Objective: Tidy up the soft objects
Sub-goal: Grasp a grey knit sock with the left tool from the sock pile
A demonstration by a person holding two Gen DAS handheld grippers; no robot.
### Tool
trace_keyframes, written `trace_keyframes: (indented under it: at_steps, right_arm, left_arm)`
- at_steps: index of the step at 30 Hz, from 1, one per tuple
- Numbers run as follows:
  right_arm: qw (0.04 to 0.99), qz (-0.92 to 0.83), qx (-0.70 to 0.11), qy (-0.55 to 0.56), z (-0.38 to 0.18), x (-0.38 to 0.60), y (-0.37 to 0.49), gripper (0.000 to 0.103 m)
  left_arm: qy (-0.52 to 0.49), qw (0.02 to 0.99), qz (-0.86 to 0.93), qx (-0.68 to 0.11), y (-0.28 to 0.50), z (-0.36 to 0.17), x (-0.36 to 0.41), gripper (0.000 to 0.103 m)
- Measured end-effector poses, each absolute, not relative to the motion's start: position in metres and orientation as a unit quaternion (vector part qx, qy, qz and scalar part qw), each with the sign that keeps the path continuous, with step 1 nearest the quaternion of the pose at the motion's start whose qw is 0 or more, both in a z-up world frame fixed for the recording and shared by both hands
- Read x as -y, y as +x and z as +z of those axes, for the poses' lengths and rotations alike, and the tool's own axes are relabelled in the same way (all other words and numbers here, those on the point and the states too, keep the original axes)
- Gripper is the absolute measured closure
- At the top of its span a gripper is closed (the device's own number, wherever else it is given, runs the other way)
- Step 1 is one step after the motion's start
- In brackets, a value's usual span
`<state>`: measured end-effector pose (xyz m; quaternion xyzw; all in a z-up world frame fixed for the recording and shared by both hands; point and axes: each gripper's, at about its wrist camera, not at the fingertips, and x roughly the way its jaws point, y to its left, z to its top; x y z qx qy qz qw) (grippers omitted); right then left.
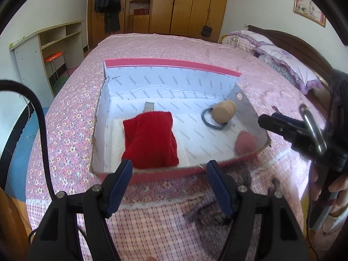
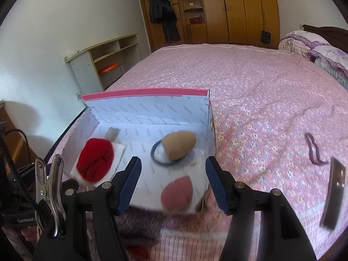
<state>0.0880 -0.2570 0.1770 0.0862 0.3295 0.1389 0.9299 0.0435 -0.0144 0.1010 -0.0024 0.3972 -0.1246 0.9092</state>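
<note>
Bedroom bed is holding the open box with a red cloth lying inside; both the left gripper and right gripper are hanging apart, empty. Cloth's probably light and floppy, so I'm thinking pinch a bunched edge

White walls — wooden wardrobe, pink floral bed.

Each wrist view looks forward and downward along its own spread blue-padded fingers, close above the near rim of the open box on the bed. Both share the box interior, bedspread and far wardrobe.
</note>
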Motion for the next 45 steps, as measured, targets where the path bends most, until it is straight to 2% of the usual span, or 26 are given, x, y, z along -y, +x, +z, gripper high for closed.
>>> trace_keyframes:
  at_steps: [26,29,31,36,45]
  right_arm:
    - [0.922,0.154,-0.342,0.093,0.158,0.251,-0.036,0.04]
    - [0.921,0.151,-0.345,0.099,0.153,0.252,-0.045,0.04]
    - [0.919,0.15,-0.348,0.106,0.149,0.255,-0.05,0.04]
    - [0.921,0.129,-0.353,0.103,0.138,0.263,-0.058,0.04]
    - [0.906,0.121,-0.38,0.139,0.102,0.283,-0.061,0.04]
  left_arm:
    - [-0.034,0.885,-0.204,-0.417,-0.045,0.091,0.027,0.029]
    - [-0.04,0.882,-0.201,-0.425,-0.05,0.085,0.031,0.027]
    - [-0.049,0.878,-0.206,-0.429,-0.052,0.082,0.033,0.021]
    - [-0.069,0.867,-0.224,-0.44,-0.054,0.076,0.045,0.018]
    - [-0.044,0.86,-0.213,-0.461,-0.049,0.059,0.076,0.018]
